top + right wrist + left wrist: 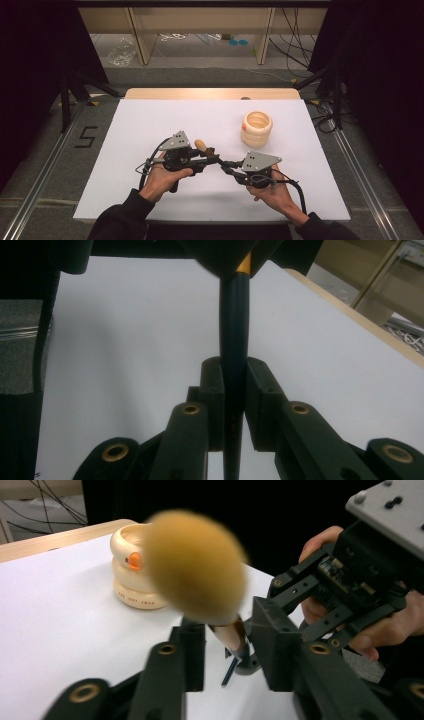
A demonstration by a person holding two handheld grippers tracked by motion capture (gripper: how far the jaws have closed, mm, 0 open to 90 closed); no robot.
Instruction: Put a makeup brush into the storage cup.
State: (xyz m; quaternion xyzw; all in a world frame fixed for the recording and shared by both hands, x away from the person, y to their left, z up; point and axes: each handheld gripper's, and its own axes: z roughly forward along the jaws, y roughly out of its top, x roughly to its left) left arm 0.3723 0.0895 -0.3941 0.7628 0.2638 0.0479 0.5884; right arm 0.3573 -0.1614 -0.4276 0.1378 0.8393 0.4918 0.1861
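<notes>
A makeup brush with a fluffy tan head, a copper ferrule and a dark blue handle is held above the white table sheet. My right gripper is shut on the handle. My left gripper has its jaws on either side of the ferrule, just below the head, with narrow gaps showing. In the high view the brush head sits between the left gripper and the right gripper, tips almost meeting mid-table.
A cream ringed holder with an orange mark stands upright on the sheet, beyond and to the right of the grippers. The table's wooden far edge borders a floor with cables. Black stands flank both sides.
</notes>
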